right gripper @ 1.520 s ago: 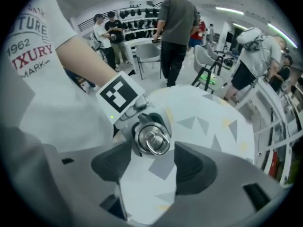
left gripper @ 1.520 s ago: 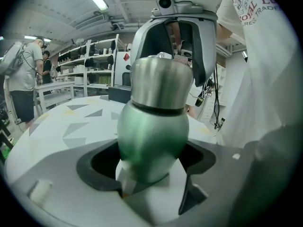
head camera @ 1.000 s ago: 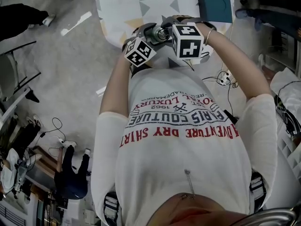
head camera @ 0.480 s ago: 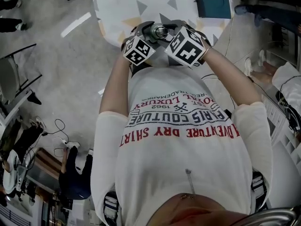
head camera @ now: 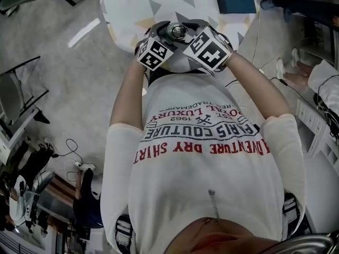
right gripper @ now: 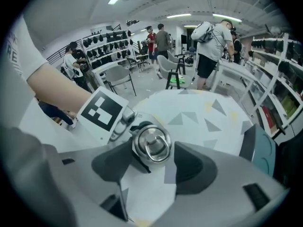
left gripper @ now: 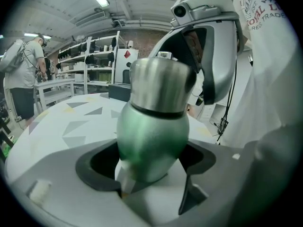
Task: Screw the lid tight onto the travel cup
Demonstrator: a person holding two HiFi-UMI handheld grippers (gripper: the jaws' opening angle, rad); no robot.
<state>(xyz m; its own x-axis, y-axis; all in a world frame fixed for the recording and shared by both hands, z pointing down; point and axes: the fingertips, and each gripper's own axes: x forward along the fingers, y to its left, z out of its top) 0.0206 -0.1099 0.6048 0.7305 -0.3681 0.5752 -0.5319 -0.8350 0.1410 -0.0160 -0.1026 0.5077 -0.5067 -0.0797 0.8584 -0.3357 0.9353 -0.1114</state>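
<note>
Gripping the green metal travel cup point(left gripper: 151, 136) by its rounded body, the left gripper point(left gripper: 149, 176) has its jaws closed on it at the centre of the left gripper view. A brushed-steel screw lid point(right gripper: 151, 143) topped with a small ring sits on the cup's neck. The right gripper point(right gripper: 155, 161) faces the lid end-on, its jaws spread wide with the pads against the lid's sides. In the head view both grippers meet at upper centre, over the near edge of a white round table point(head camera: 127, 4) patterned with grey and tan triangles.
</note>
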